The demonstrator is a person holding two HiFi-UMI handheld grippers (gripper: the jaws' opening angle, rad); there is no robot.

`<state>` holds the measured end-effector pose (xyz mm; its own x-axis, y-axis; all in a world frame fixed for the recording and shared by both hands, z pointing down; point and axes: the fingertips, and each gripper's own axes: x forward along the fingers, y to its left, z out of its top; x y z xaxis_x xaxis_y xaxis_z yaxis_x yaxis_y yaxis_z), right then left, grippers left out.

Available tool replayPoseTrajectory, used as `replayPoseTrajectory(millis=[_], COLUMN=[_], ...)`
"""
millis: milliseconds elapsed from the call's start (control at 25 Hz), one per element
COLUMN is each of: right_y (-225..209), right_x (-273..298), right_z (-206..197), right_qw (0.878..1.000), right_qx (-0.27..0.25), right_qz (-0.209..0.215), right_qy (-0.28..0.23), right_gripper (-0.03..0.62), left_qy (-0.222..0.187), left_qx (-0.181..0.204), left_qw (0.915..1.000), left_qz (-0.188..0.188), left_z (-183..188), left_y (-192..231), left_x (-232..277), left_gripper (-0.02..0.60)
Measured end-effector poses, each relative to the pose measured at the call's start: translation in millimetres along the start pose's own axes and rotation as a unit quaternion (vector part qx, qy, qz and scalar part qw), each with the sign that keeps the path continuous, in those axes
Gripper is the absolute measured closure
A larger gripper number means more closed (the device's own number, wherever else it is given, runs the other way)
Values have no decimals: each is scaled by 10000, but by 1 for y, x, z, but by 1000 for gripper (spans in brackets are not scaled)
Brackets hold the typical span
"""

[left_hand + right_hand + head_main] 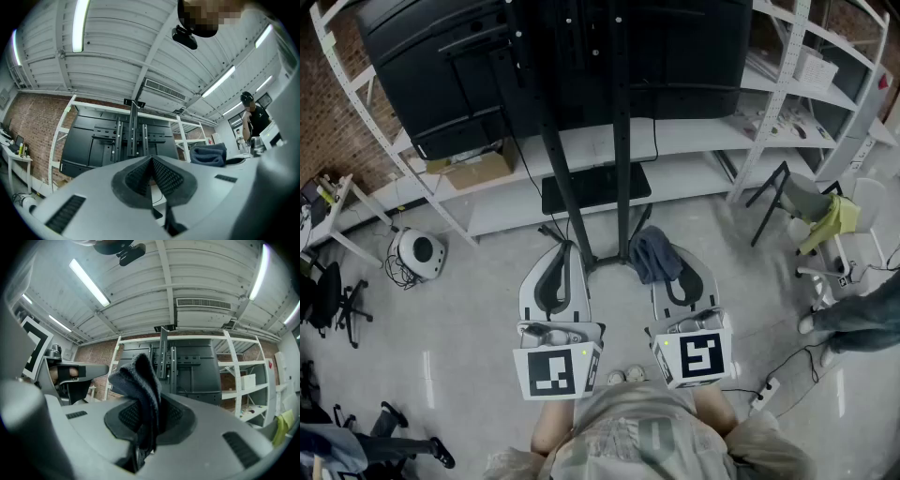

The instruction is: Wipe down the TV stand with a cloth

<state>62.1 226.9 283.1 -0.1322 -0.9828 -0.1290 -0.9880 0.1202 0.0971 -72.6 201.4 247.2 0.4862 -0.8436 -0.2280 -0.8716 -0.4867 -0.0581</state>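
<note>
The TV stand rises in front of me, two black posts carrying a large black screen seen from the back, with a black shelf low down. In the right gripper view, my right gripper is shut on a dark blue cloth. In the head view the cloth bunches at the right gripper's tip, just short of the stand's foot. My left gripper is held level beside it, shut with nothing between its pads. The stand shows ahead of both.
White shelving runs behind the stand, with a cardboard box on a low shelf. A round white device lies on the floor at left. A folding chair with yellow-green fabric, a person's leg and a power strip are at right.
</note>
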Motion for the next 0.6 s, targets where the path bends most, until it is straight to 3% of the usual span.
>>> replayPoseTrajectory(millis=[400, 600], right_y=[2, -1], right_x=[6, 9], right_z=[-4, -12], right_qw=[9997, 9998], right_qx=[-212, 71], right_qz=[42, 117], right_qy=[77, 135], right_gripper=[537, 537], left_qy=[-20, 42], left_qx=[-30, -69], left_qw=[10000, 9999], left_qz=[66, 88], left_z=[-2, -7], left_y=[8, 7], left_x=[4, 8], left_gripper=[566, 566])
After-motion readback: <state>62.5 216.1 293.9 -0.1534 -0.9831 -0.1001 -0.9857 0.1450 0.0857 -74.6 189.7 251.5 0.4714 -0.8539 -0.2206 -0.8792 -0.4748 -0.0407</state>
